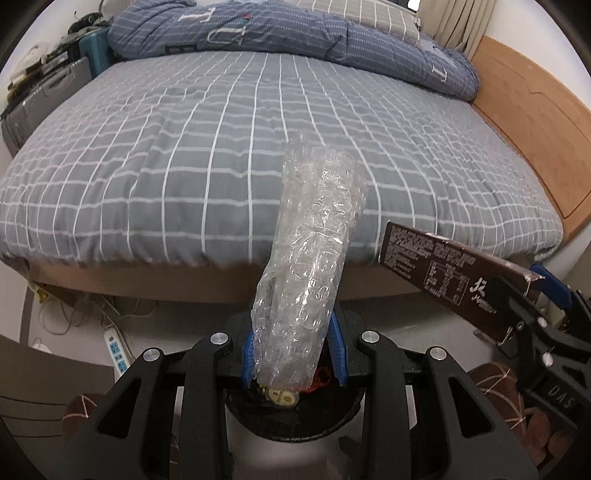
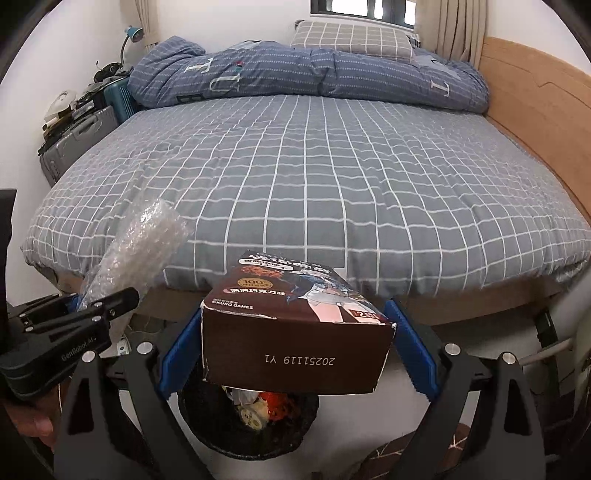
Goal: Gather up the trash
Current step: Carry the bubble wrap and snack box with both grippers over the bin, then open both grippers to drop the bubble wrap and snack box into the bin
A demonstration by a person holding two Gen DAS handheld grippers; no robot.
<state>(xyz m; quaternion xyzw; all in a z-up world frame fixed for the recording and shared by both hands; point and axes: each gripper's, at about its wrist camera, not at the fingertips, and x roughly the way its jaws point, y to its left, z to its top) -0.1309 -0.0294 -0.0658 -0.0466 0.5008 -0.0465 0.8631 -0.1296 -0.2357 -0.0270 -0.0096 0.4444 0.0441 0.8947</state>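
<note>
My left gripper [image 1: 295, 350] is shut on a roll of clear bubble wrap [image 1: 314, 258] that stands up between its blue pads, right above a black trash bin [image 1: 295, 424] with wrappers inside. My right gripper [image 2: 295, 350] is shut on a brown chocolate snack box [image 2: 295, 332], held over the same bin [image 2: 251, 428]. In the left wrist view the box [image 1: 443, 273] and right gripper [image 1: 532, 295] show at the right. In the right wrist view the bubble wrap [image 2: 136, 243] and left gripper [image 2: 85, 306] show at the left.
A bed with a grey checked sheet [image 1: 258, 147] fills the view ahead, with a blue quilt [image 1: 295, 33] at its far end and a wooden board [image 1: 535, 122] on the right. A power strip [image 1: 116, 350] and cables lie on the floor under the bed edge. Suitcases [image 1: 44, 96] stand at the far left.
</note>
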